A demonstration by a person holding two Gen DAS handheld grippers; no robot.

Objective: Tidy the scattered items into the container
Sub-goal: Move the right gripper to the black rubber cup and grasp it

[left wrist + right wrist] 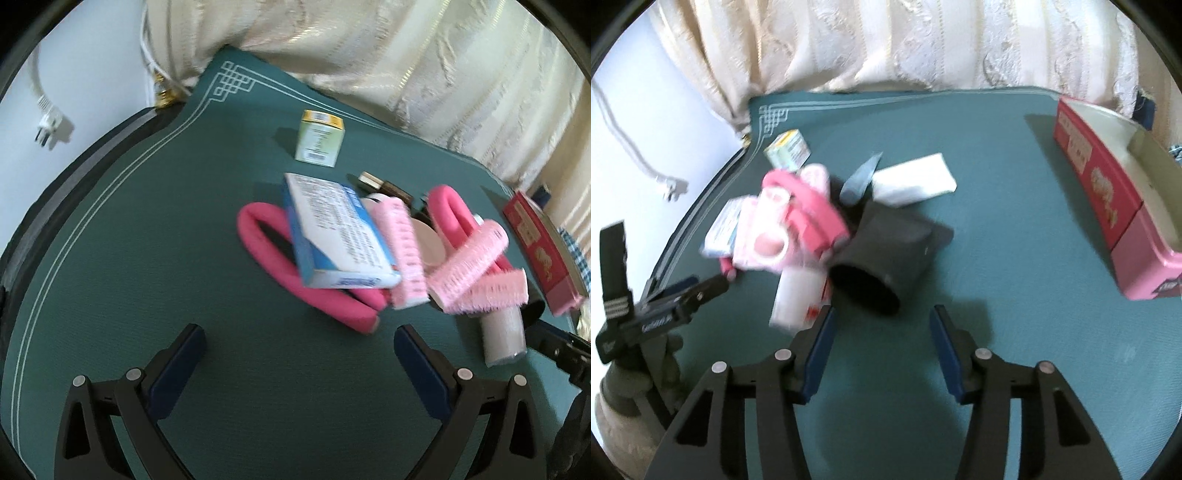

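Note:
A heap of items lies on the green mat (147, 258): a blue-and-white box (332, 236) leaning on bent pink foam rollers (266, 258), pale pink bristly hair rollers (469, 266) and a grey-white cylinder (504, 336). A small green-yellow box (321, 136) stands apart behind them. My left gripper (299, 332) is wide open just short of the heap, with nothing between its fingers. In the right wrist view a black cup (886, 258) lies on its side directly ahead of my right gripper (882, 314), which is open and empty. The pink-red container (1100, 184) sits at the far right.
A white packet (916, 181) and a dark blue flat piece (860, 177) lie behind the black cup. Cream curtains (886, 44) hang along the mat's far edge. A white cable with a plug (48, 125) hangs at the left wall. Bare mat separates the heap from the container.

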